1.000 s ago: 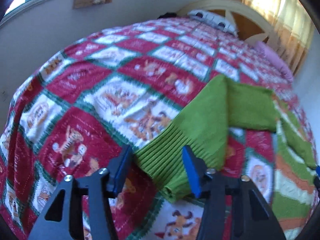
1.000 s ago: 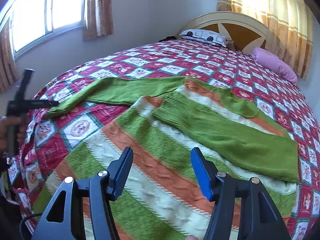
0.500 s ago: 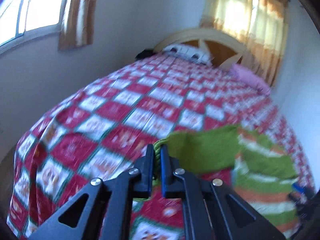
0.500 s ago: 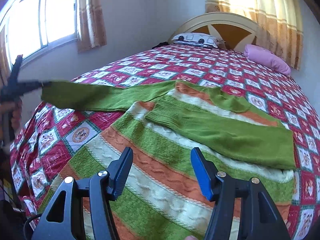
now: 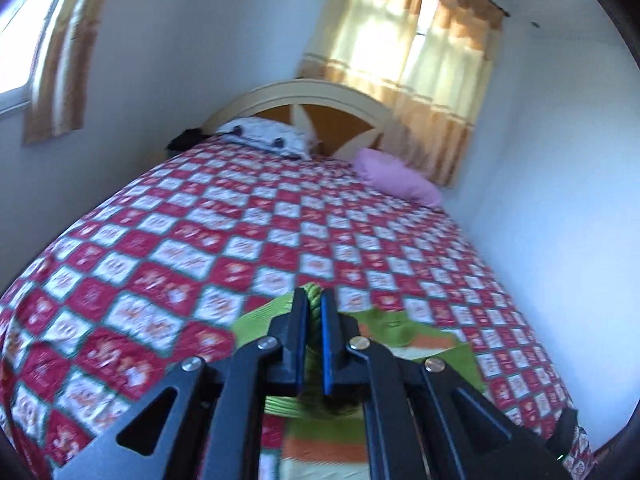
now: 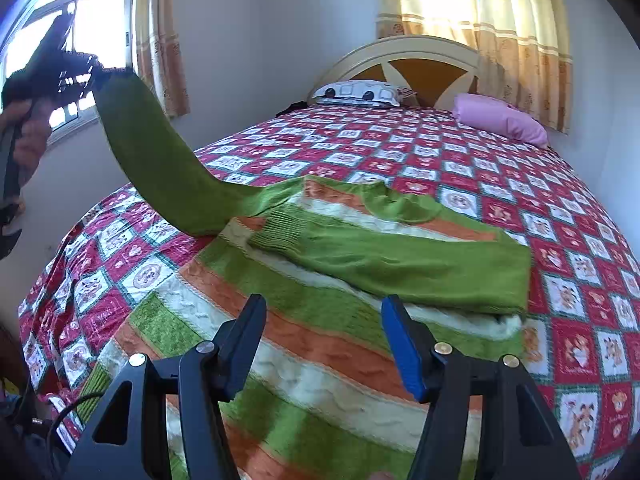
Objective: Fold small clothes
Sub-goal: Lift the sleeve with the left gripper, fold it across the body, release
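Left gripper (image 5: 314,304) clamped tight on the ribbed cuff of a green sleeve (image 6: 160,160), holding it up off the bed (image 6: 520,184) so the sleeve stretches taut from the sweater's shoulder. Striped green, orange and cream sweater (image 6: 320,320) spread flat on the red-and-white checked bedspread, other sleeve folded across its chest. Right gripper (image 6: 322,340) poised over the sweater's lower body, jaws apart, holding nothing.

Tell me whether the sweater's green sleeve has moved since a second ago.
Yes. The green sleeve, which lay flat on the bedspread, now rises up-left to the window, pinched in the left gripper.
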Motion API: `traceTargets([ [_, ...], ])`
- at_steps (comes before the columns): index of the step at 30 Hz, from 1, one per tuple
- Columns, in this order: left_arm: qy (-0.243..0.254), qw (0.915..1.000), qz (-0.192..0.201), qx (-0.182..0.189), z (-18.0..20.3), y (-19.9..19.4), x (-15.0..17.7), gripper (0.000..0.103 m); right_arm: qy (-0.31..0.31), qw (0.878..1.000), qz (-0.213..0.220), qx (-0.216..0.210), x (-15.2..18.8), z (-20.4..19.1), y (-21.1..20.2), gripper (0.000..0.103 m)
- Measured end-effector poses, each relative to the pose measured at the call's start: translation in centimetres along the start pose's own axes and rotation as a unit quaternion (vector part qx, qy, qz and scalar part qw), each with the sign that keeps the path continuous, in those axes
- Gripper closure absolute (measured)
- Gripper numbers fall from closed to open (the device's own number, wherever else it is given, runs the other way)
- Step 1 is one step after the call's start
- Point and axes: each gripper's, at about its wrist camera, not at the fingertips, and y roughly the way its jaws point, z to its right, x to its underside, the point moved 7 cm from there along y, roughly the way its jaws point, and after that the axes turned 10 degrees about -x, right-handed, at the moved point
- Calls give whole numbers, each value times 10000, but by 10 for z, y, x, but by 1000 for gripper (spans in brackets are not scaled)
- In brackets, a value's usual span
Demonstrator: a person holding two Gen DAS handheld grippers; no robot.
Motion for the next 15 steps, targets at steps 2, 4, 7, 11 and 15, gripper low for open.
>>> traceTargets([
  [2,132,9998,53,105,23,2,-5,96,29,10000,-15,46,5,5,-4,42],
  [4,273,9994,113,196,47,4,-11,96,71,9999,-32,95,11,12,-10,42],
  [7,464,9982,116,357,80,10,-15,96,165,9997,-40,161,20,22,-18,42],
  [11,689,9959,18,580,130,26,-7,96,290,9993,-63,210,33,34,-24,42],
  [15,868,9932,-190,752,173,48,17,96,427,9988,-97,234,45,43,-25,42],
])
